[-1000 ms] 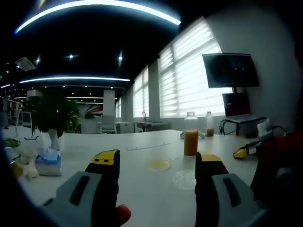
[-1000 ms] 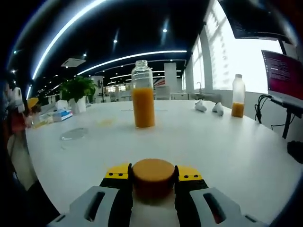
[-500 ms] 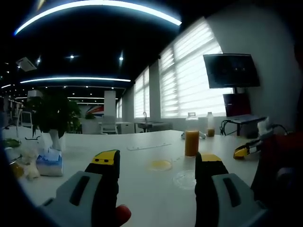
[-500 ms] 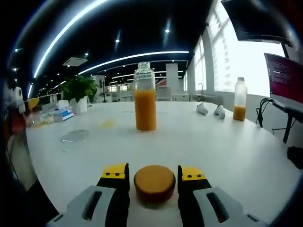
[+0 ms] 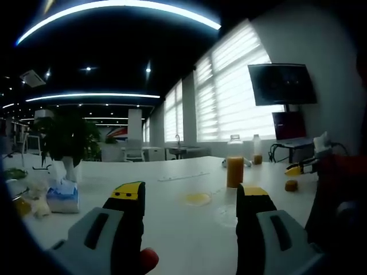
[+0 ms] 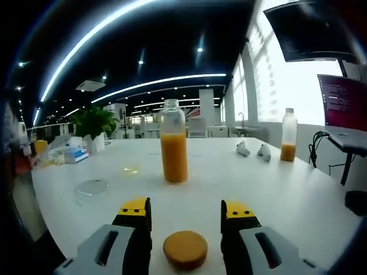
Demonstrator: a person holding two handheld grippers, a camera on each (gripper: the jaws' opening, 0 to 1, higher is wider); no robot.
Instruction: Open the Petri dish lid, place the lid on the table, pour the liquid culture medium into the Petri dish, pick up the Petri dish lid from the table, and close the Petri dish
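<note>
Orange cap between open right tool jaws

Both tools hover level over the table, left tool and right tool spread wide, gripping nothing.

Cap on table before bottle, lid left.

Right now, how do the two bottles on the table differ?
The near bottle stands mid-table, uncapped, orange liquid filling over half of it. The far bottle stands back by the window, looks capped, and holds liquid only in its lower part. Both stand upright, clear, with orange liquid.
</note>
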